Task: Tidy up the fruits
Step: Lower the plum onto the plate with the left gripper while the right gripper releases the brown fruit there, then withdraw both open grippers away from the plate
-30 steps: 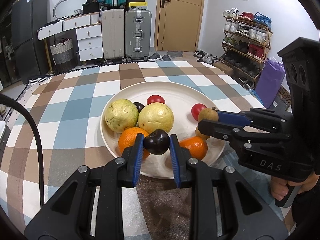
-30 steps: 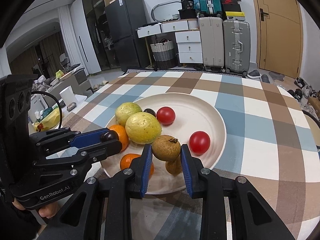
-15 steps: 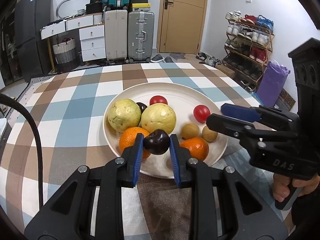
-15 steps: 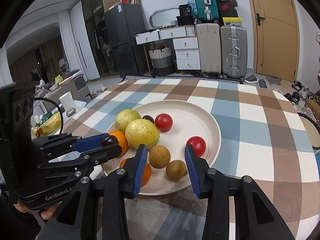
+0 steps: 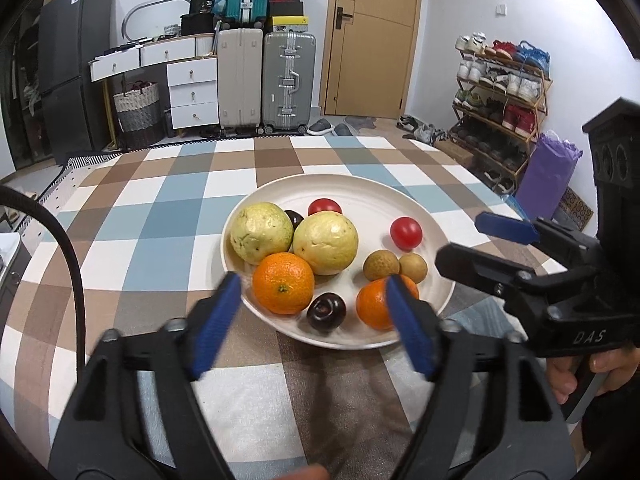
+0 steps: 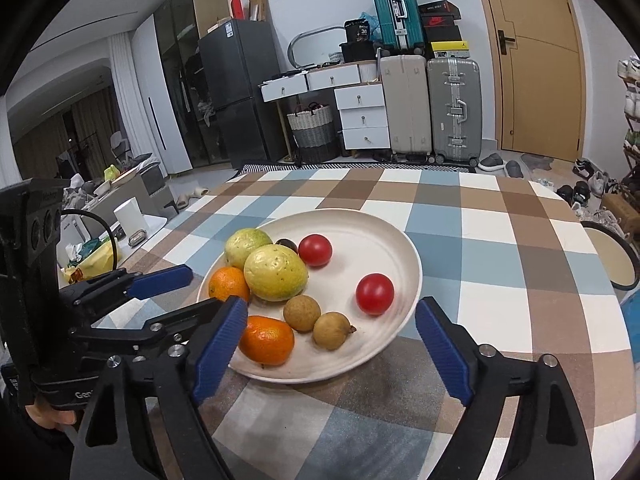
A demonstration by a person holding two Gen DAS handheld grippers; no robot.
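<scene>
A cream plate [image 5: 360, 182] on the checked table holds two green guavas [image 5: 262, 232], two oranges [image 5: 283, 283], two red tomatoes [image 5: 406, 233], two brown longans [image 5: 381, 265] and a dark plum [image 5: 326, 312] near its front rim. A second dark plum [image 5: 294, 218] peeks out behind the guavas. My left gripper [image 5: 313, 284] hovers at the near rim with its jaws opening; the front plum lies free between them, untouched. My right gripper [image 6: 332, 306] is at the plate's near right edge, jaws opening wide, with the longans [image 6: 302, 312] lying loose ahead of it.
The checked tablecloth [image 6: 500, 248] covers the whole table. A dark-rimmed round seat or bowl [image 6: 612, 256] sits off the table's right edge. A black cable [image 5: 68, 248] arcs at the left. Suitcases, drawers and a shoe rack stand far behind.
The left jaws opened and let go of the dark plum, which now rests on the plate. The right jaws opened off a longan, which now lies beside the other one.
</scene>
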